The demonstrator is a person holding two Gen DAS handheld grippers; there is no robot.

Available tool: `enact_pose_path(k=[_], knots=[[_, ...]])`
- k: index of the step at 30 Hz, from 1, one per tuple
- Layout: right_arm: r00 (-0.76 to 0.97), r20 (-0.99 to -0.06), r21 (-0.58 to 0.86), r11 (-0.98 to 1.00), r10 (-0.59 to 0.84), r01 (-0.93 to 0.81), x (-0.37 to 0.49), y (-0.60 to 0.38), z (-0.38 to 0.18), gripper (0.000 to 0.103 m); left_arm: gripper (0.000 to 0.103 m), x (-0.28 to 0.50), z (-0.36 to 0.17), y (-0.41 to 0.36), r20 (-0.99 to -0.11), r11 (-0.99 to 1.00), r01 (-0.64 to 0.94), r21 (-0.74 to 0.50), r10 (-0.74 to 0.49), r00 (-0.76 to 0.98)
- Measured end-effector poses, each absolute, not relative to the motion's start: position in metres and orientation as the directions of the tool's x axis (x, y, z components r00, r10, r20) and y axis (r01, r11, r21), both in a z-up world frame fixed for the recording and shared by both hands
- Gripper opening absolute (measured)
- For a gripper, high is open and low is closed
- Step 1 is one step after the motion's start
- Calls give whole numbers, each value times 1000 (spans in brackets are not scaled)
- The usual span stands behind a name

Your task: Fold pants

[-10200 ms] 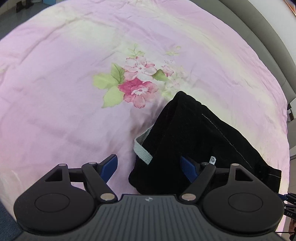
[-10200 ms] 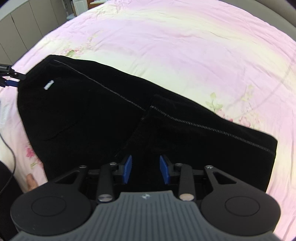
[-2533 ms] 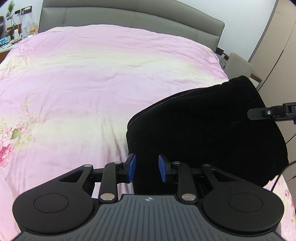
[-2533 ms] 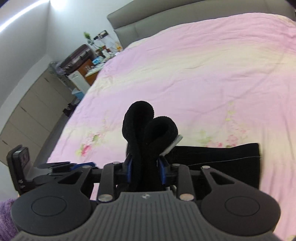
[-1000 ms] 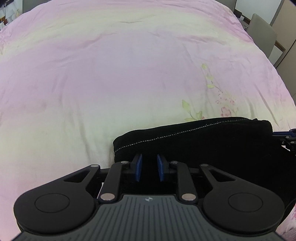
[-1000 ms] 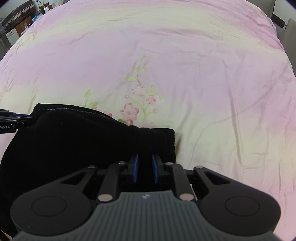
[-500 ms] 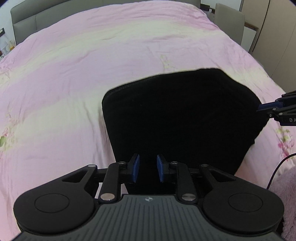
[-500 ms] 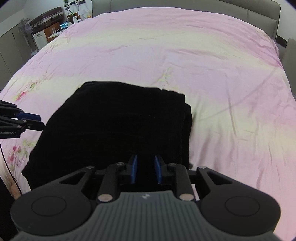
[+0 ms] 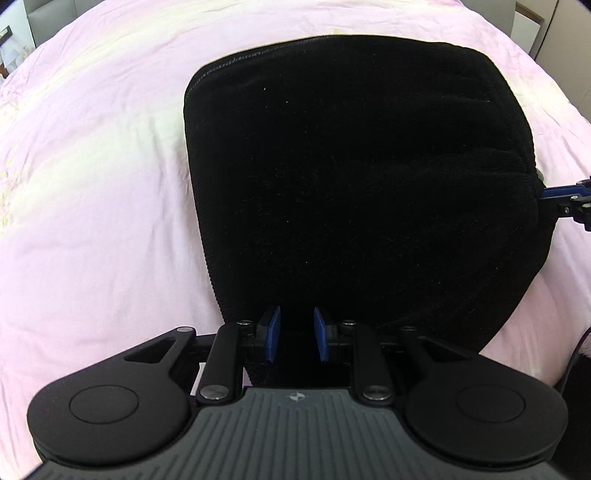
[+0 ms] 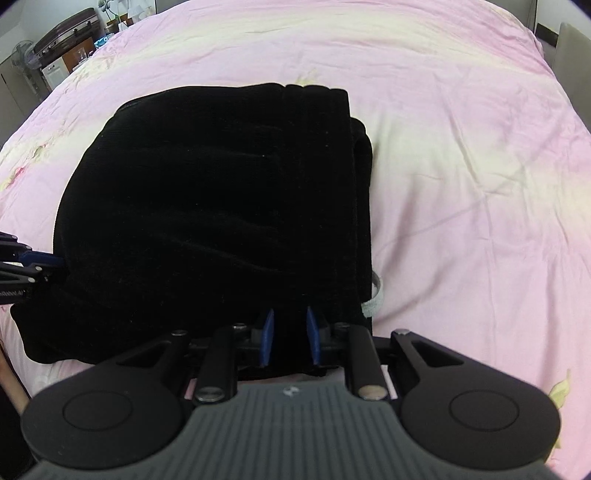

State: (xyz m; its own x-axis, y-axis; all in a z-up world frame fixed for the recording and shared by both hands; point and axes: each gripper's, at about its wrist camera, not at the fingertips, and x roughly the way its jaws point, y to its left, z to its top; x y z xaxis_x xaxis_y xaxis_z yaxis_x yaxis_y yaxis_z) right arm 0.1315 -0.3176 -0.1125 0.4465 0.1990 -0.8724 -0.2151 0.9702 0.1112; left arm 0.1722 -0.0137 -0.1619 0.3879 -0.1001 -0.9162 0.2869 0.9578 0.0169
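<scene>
Black pants (image 9: 351,177) lie folded into a thick stack on the pink bed sheet (image 9: 92,184). My left gripper (image 9: 295,334) is shut on the near left edge of the pants. My right gripper (image 10: 289,334) is shut on the near right edge of the same pants (image 10: 221,206), beside a grey waistband loop (image 10: 373,295). Each gripper's blue tip shows at the side of the other view: the right one in the left wrist view (image 9: 565,197) and the left one in the right wrist view (image 10: 26,264). The cloth hides the sheet below.
The pink flowered sheet (image 10: 480,166) spreads wide beyond and to both sides of the pants. A dresser and a suitcase (image 10: 62,33) stand past the bed's far left. A grey chair (image 10: 572,44) stands at the far right.
Both grippers have come down and forward with the pants, which now sit lower and fill more of each view. Both stay shut on the cloth.
</scene>
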Motion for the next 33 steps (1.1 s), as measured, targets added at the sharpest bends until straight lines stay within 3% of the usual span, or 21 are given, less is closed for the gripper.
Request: enact_pose_path(k=[15,17,19,22,25,31,33], knots=[[443,-878,101,976,180,-195,131,-310,-99,16,28,161,-144,-8,-907,963,268,5,-108,406],[442,-879,100,975,180,-198,129,-310,-94,19,40,157,-135,-4,-903,964,266,10,-105,416],[438,-878,110,972,194,-210,126,-309,-86,36,49,151,-120,5,-893,966,260,-3,-119,434],[449,-872,104,970,195,-220,118,-310,-69,52,62,148,-100,26,-870,967,243,-72,-180,459],[471,-858,114,970,205,-214,113,-318,-53,57,63,147,-78,44,-820,967,222,-124,-226,526],[521,-830,126,977,198,-170,125,-332,-42,56,63,173,-55,53,-757,970,185,-156,-238,609],[524,-819,171,971,234,-167,135,-339,-43,61,70,183,-59,57,-746,965,175,-196,-263,612]])
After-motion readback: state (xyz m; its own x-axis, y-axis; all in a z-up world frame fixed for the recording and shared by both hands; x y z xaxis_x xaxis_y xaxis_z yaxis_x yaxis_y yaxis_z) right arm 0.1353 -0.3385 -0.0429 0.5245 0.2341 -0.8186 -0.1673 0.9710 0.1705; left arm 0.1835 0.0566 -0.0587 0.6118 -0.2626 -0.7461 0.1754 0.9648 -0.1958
